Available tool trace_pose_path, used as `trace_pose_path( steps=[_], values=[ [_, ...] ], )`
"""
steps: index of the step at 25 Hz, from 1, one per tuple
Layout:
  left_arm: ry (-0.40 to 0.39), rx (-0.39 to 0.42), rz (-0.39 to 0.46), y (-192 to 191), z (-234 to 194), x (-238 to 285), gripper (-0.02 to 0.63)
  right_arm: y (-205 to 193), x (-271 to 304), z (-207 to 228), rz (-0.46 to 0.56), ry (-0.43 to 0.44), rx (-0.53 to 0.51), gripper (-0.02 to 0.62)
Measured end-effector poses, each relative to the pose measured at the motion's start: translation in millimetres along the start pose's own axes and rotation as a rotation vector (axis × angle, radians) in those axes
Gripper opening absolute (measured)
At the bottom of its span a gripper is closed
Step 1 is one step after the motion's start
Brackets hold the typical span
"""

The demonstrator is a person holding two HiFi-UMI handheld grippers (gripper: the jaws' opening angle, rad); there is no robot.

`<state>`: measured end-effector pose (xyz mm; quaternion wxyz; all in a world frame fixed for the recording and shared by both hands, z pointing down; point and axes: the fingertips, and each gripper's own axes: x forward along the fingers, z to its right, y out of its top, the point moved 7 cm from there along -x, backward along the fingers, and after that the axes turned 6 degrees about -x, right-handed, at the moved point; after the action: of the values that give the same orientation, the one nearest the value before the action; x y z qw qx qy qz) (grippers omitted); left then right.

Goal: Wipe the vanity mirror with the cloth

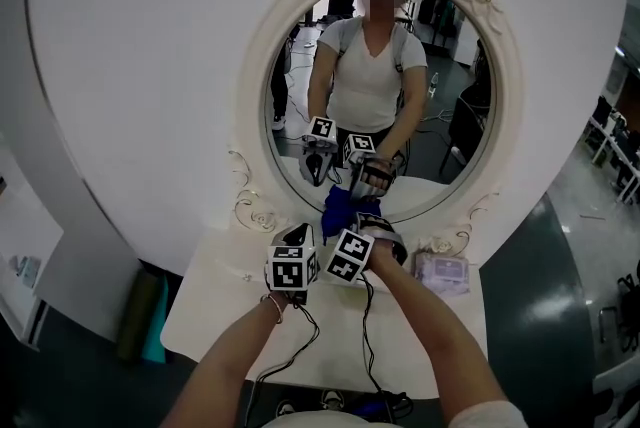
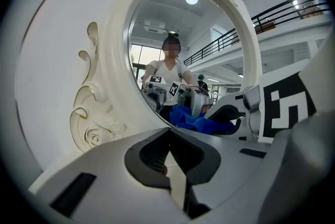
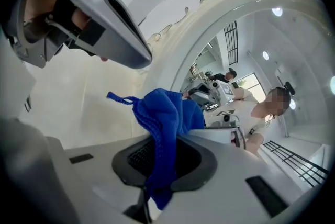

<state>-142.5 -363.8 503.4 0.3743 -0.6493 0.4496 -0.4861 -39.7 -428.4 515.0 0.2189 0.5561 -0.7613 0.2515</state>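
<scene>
An oval vanity mirror (image 1: 400,106) in an ornate white frame (image 1: 254,96) stands at the back of a white table (image 1: 215,306). My right gripper (image 1: 372,228) is shut on a blue cloth (image 1: 343,208), which is bunched against the bottom of the glass. In the right gripper view the cloth (image 3: 165,118) hangs out between the jaws of the gripper (image 3: 165,157) in front of the mirror (image 3: 251,60). My left gripper (image 1: 297,238) hovers just left of it, near the lower frame. Its jaws (image 2: 168,157) are shut with nothing in them, and the cloth (image 2: 196,121) shows beyond.
A small pack of wipes (image 1: 441,268) lies on the table to the right of the mirror's base. Cables (image 1: 365,346) trail from the grippers toward the table's front edge. A green object (image 1: 145,316) stands on the floor at left.
</scene>
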Motion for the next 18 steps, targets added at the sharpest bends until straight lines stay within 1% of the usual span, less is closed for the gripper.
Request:
trace_pose_path(
  steps=[2, 5, 12, 15, 18],
  values=[
    [-0.003, -0.003, -0.002, -3.4, -1.2, -1.7, 0.005, -2.1, 4.8, -8.2, -0.010, 0.018, -0.001, 0.063],
    [0.002, -0.010, -0.001, -4.3, -4.8, -4.5, 0.005, -2.0, 8.5, -13.8, -0.013, 0.021, -0.002, 0.063],
    [0.005, -0.024, 0.015, 0.9, -0.2, -8.0, 0.006, -3.1, -5.2, -5.5, 0.015, 0.010, 0.031, 0.063],
    [0.003, -0.042, 0.046, 18.7, 4.9, -8.9, 0.006, -1.1, -20.8, 8.2, 0.028, 0.006, 0.008, 0.063],
    [-0.005, -0.036, 0.098, 49.6, 13.5, -12.2, 0.005, 0.0, -44.3, 33.9, 0.040, -0.039, -0.018, 0.063]
  ],
)
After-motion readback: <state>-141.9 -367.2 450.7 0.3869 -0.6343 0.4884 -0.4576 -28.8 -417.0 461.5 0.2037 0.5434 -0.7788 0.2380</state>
